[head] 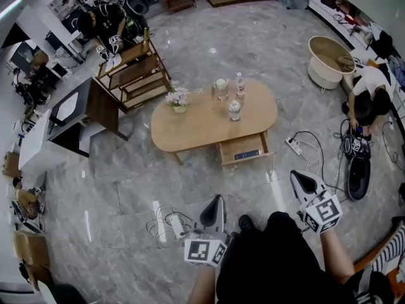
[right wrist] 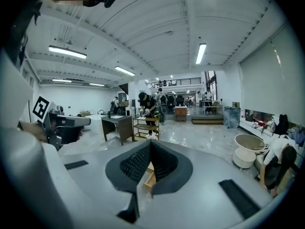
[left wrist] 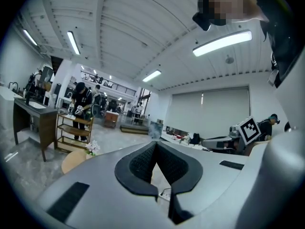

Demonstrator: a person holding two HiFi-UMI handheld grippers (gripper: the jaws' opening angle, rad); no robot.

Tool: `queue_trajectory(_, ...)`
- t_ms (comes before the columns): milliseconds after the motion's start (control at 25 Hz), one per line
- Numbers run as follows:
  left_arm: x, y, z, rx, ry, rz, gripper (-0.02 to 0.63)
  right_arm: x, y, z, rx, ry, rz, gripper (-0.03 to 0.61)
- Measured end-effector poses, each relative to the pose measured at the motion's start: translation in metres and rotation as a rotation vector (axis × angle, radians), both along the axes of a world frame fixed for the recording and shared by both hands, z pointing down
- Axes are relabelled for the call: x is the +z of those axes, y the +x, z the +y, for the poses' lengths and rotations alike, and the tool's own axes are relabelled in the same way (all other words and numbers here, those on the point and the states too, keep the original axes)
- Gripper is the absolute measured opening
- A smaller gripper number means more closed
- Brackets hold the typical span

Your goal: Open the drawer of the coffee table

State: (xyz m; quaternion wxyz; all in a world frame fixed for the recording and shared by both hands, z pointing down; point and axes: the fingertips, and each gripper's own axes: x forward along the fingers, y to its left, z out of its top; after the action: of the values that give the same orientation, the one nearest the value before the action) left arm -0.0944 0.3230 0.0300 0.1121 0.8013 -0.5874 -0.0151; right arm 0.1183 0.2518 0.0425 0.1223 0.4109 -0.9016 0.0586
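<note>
Nearest of all, on the person's side of the coffee table (head: 190,128), the left gripper (head: 218,199) and the right gripper (head: 297,175) were held up over the floor. They were well apart from the table and touched nothing. Each one's own view showed its two dark pads pressed together at the tips with nothing caught between them, so both tongs were fully closed and empty.

The drawer (head: 243,148) sat under the table's near long edge, toward its right end. It already stood drawn out toward the person, with a dark flat item (head: 247,154) lying inside. Its long axis ran along that near edge, and its travel ran at right angles to it, straight out from the table toward the grippers. Both grippers pointed toward the table. The left one stood about in line with the drawer's left end and the right one a little beyond its right end. The right gripper looked the nearer of the two. Judging by the open drawer, the task looked done. Any further pull would probably suit the right gripper, which would first have to cross the gap and open its jaws.
</note>
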Motion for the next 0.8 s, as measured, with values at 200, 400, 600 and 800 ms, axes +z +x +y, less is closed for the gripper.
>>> queue_trajectory(200, 0.001, 0.026, 0.004, 0.037, 0.003, 0.019, 0.012, -0.011, 0.014, 0.007, -0.016, 0.010, -0.036, 0.012)
queue_trajectory(400, -0.005, 0.042, 0.008, 0.083, -0.003, 0.006, 0.012, -0.017, 0.018, 0.018, -0.007, 0.005, -0.053, 0.011)
queue_trajectory(600, -0.012, 0.037, 0.005, 0.102, -0.009, 0.014, 0.012, -0.016, 0.010, 0.020, -0.003, -0.008, -0.051, 0.012)
queue_trajectory(800, -0.006, 0.032, 0.011, 0.096, -0.010, 0.008, 0.012, -0.013, 0.005, 0.022, -0.011, -0.016, -0.053, 0.012)
